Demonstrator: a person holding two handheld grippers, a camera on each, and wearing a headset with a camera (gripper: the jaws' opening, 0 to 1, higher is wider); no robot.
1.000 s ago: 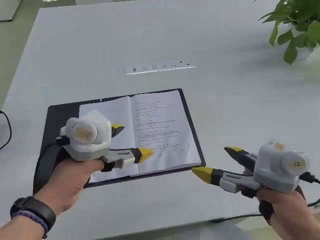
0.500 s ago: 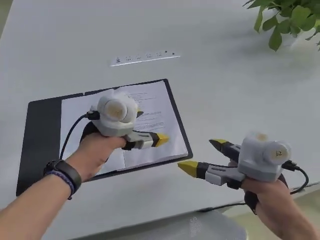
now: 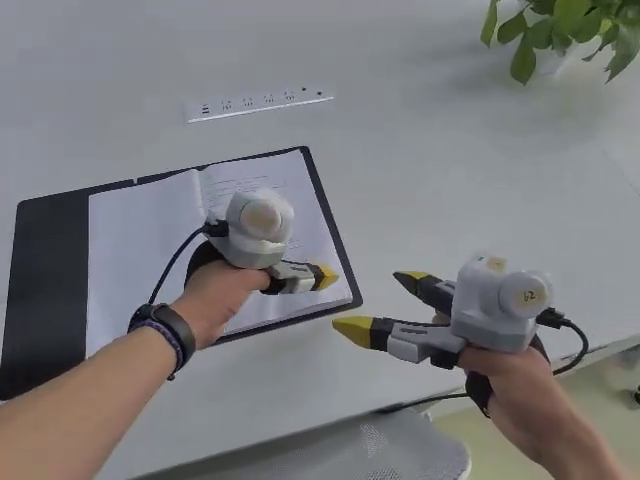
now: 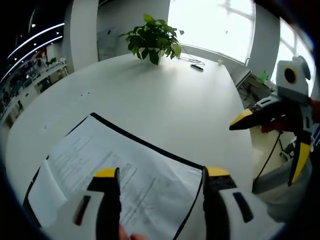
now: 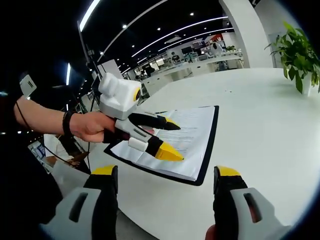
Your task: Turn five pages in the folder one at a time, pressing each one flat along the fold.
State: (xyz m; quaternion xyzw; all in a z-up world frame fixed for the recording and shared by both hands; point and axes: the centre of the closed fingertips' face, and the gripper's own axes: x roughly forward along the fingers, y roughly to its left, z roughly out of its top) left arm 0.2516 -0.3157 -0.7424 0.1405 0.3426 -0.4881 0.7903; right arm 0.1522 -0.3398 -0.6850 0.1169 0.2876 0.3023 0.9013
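Note:
The black folder (image 3: 40, 280) lies open on the white table, with white printed pages (image 3: 140, 240) facing up. My left gripper (image 3: 318, 277) hovers over the right page's lower right corner. In the left gripper view it is open (image 4: 162, 172), with the page (image 4: 115, 155) below and nothing between its jaws. My right gripper (image 3: 380, 303) is open just right of the folder's corner, above bare table. The right gripper view looks between its own open jaws (image 5: 166, 171) at the left gripper (image 5: 171, 139) and the folder page (image 5: 192, 130).
A white power strip (image 3: 260, 100) is set into the table beyond the folder. A green plant (image 3: 560, 35) stands at the far right corner. The table's front edge runs just under my hands, with a grey chair (image 3: 400, 450) below it.
My left gripper has moved right across the folder, from near the fold to the right page's lower corner. The head camera has shifted. The right gripper stays open beside the corner.

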